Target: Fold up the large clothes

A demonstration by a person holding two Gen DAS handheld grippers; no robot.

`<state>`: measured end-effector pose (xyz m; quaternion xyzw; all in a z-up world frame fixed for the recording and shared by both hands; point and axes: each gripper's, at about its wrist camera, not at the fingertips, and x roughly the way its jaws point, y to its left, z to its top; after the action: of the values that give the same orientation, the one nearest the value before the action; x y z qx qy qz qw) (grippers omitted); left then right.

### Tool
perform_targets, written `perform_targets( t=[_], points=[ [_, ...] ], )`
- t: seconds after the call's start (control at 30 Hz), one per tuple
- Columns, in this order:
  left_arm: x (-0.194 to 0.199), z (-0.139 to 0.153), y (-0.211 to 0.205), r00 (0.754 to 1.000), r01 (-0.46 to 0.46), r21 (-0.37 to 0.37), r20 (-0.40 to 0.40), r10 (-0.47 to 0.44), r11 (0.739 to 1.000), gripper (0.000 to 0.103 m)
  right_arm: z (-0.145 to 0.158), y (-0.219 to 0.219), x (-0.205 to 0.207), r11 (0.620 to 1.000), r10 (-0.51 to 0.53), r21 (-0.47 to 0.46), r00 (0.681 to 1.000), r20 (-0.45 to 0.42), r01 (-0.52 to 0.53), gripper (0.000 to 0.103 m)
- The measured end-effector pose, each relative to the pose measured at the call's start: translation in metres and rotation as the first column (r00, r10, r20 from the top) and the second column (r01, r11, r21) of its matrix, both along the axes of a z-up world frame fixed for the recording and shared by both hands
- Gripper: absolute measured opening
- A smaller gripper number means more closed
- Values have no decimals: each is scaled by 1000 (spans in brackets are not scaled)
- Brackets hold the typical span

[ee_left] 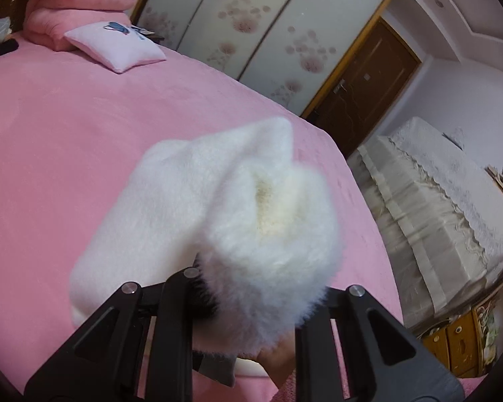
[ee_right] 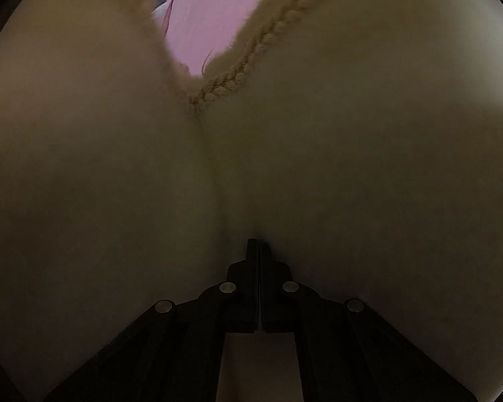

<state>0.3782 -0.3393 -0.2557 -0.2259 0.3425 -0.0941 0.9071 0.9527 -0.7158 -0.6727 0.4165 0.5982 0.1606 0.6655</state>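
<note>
- Closest, the right gripper [ee_right: 258,248] has its jaws pressed together, pinching a fluffy white garment [ee_right: 352,167] that fills its view.
- The left gripper [ee_left: 251,301] is clamped narrowly on a bunched fold of that garment [ee_left: 251,207].
- Beyond, the garment trails onto a pink bed [ee_left: 67,134].
- It looks soft, light and floppy; edges or seams likely offer the best grip.

My right gripper [ee_right: 259,251] has its two black fingers pressed together, and the tips go into a fold of the fluffy cream garment [ee_right: 369,167]. The garment fills almost all of my view and looks dark near the camera. A braided seam [ee_right: 251,63] runs up along its edge. Through the gap at the top I see the pink bed cover [ee_right: 214,16].
</note>
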Motion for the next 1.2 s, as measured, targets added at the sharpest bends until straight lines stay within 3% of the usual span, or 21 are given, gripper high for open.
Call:
perform_targets(
  t=[0.13,0.2,0.3,0.43,0.5,0.6,0.67,0.77,0.87,0.93,0.97,1.0,1.07,1.2],
  points=[
    [-14,10,-62,997,52,103,46,-57,993,13,8,-22,-22,998,-18,65,996,-89,24,0],
    [-20,11,-82,995,58,136,67,-68,989,14,20,-34,-28,1000,14,20,991,-132,-11,0],
    [-26,11,-106,997,37,158,67,-49,987,14,57,-61,-26,995,62,-75,996,-70,-67,0],
    [-18,0,-134,999,26,172,15,-29,985,14,127,-120,-25,994,-60,-82,992,110,69,0],
    [-20,-15,-152,999,36,195,-3,-36,980,14,157,-140,-28,983,-67,-155,984,165,93,0],
    [-21,-42,-187,998,68,277,-27,-64,958,14,183,-161,-40,955,-41,-282,986,163,86,0],
    [-28,-65,-206,994,108,340,-57,-95,934,15,187,-172,-53,951,-50,-297,990,128,86,0],
    [-30,-92,-238,973,205,388,-180,-144,899,16,182,-191,-72,966,-65,-243,994,93,86,0],
    [-39,-95,-253,965,251,434,-179,-190,865,23,171,-185,-96,978,-61,-195,997,43,68,4],
    [-36,-90,-259,947,311,409,-211,-243,858,35,156,-190,-108,980,-47,-196,999,-23,41,15],
    [-40,-87,-257,937,338,385,-226,-267,859,47,149,-187,-116,985,-51,-170,997,-58,40,20],
    [-43,-83,-258,924,368,355,-238,-298,859,55,144,-184,-124,989,-52,-143,994,-93,39,31],
    [-54,-76,-263,904,413,328,-262,-338,850,58,136,-178,-132,994,-55,-103,989,-138,41,37],
    [-79,-60,-264,898,421,345,-286,-333,839,59,124,-142,-162,997,16,-76,984,-180,-30,42]
  ],
)
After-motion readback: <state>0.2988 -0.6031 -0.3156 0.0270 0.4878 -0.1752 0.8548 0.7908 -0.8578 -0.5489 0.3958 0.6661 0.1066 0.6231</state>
